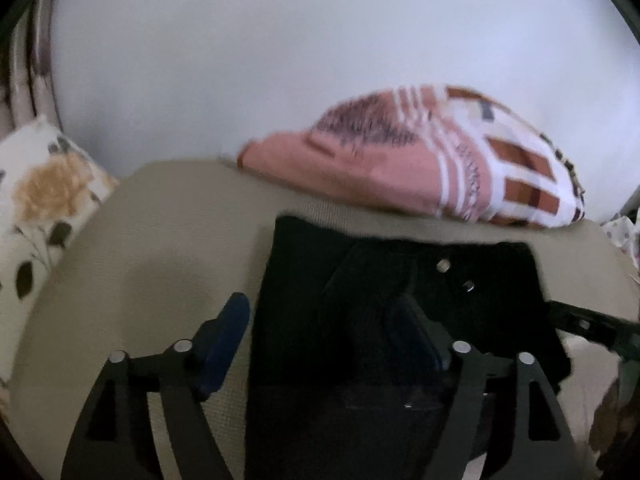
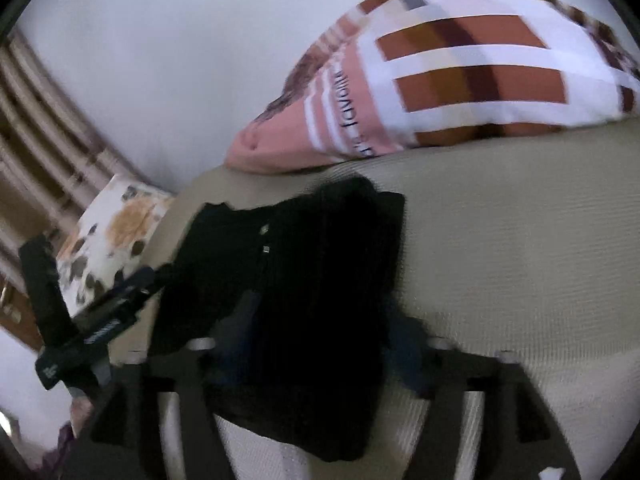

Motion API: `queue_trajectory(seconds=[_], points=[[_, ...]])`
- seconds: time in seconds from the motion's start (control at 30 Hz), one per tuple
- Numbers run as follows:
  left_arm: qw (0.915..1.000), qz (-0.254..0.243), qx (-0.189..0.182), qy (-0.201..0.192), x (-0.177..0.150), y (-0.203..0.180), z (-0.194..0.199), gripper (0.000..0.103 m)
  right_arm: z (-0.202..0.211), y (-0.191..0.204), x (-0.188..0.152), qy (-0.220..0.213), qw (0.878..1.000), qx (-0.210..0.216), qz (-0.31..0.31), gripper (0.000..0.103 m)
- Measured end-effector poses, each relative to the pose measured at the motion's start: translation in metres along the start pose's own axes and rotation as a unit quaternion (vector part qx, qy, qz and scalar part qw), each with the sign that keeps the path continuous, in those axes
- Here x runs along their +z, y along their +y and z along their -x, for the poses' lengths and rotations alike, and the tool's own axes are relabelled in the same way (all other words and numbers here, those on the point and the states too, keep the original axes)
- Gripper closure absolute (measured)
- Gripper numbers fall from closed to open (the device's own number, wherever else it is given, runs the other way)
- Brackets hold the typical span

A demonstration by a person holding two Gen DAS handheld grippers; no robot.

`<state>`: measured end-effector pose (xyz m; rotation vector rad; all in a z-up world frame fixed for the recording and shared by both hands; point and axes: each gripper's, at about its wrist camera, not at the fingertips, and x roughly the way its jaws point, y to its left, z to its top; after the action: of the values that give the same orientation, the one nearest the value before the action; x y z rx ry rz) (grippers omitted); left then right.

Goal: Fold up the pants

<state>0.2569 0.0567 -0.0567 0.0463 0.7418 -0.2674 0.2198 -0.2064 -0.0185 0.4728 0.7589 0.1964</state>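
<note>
The black pants (image 1: 400, 320) lie flat on a beige bed (image 1: 160, 240), with the waist end, where a metal button (image 1: 442, 266) shines, turned toward the pillows. A pink and checked pillow (image 1: 420, 160) rests just behind the pants against the white wall (image 1: 280, 40), and a flowered pillow (image 1: 44, 184) sits at the far left corner of the bed. The left claw (image 1: 326, 334) is spread wide over the left edge of the pants; one blue finger (image 1: 226, 340) stands on the bare bed and the other on the dark cloth, so it holds nothing. I think it is placed this way to take the edge of the fabric between the fingers. In the right wrist view, the right claw (image 2: 320, 356) is also spread wide, and the near part of the pants (image 2: 312, 300) lies between its fingers, but they do not press on it. The picture is blurred here, so I cannot tell if the pads touch the cloth. Both claws seem to prepare one fold together, and the pants already look narrow, maybe folded once along the length.
</note>
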Motion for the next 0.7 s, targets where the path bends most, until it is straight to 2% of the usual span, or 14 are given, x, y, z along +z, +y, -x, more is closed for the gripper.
queue_trajectory(seconds=[0.07, 0.1, 0.2, 0.23, 0.27, 0.33, 0.4, 0.5, 0.6, 0.7], points=[[0.9999, -0.004, 0.006, -0.013, 0.004, -0.005, 0.017, 0.025, 0.009, -0.006, 0.008, -0.014, 1.000, -0.006, -0.016, 0.038], [0.9998, -0.007, 0.004, -0.018, 0.005, -0.008, 0.024, 0.025, 0.022, -0.001, 0.010, -0.032, 0.999, 0.016, -0.015, 0.038], [0.9986, -0.022, 0.003, -0.048, 0.007, -0.021, 0.059, 0.020, 0.063, 0.035, 0.002, -0.082, 0.996, 0.023, 0.035, 0.035], [0.9981, -0.026, 0.006, -0.056, 0.008, -0.025, 0.067, 0.016, 0.074, 0.043, -0.005, -0.094, 0.994, 0.025, 0.043, 0.027], [0.9973, -0.030, 0.009, -0.067, 0.007, -0.030, 0.079, 0.012, 0.085, 0.053, -0.011, -0.109, 0.993, 0.025, 0.046, 0.015], [0.9946, -0.038, 0.010, -0.096, 0.005, -0.040, 0.105, 0.008, 0.102, 0.072, -0.025, -0.141, 0.988, 0.014, 0.052, 0.003], [0.9915, -0.044, 0.022, -0.120, 0.002, -0.047, 0.129, 0.002, 0.120, 0.086, -0.041, -0.170, 0.983, -0.014, 0.064, 0.003], [0.9855, -0.059, 0.041, -0.154, -0.004, -0.061, 0.165, 0.000, 0.142, 0.091, -0.061, -0.186, 0.980, -0.033, 0.067, 0.001], [0.9827, -0.064, 0.038, -0.169, -0.010, -0.071, 0.196, 0.000, 0.157, 0.091, -0.070, -0.181, 0.982, -0.022, 0.057, 0.001], [0.9786, -0.067, 0.014, -0.194, -0.015, -0.076, 0.228, 0.000, 0.171, 0.089, -0.076, -0.183, 0.982, -0.010, 0.045, 0.001]])
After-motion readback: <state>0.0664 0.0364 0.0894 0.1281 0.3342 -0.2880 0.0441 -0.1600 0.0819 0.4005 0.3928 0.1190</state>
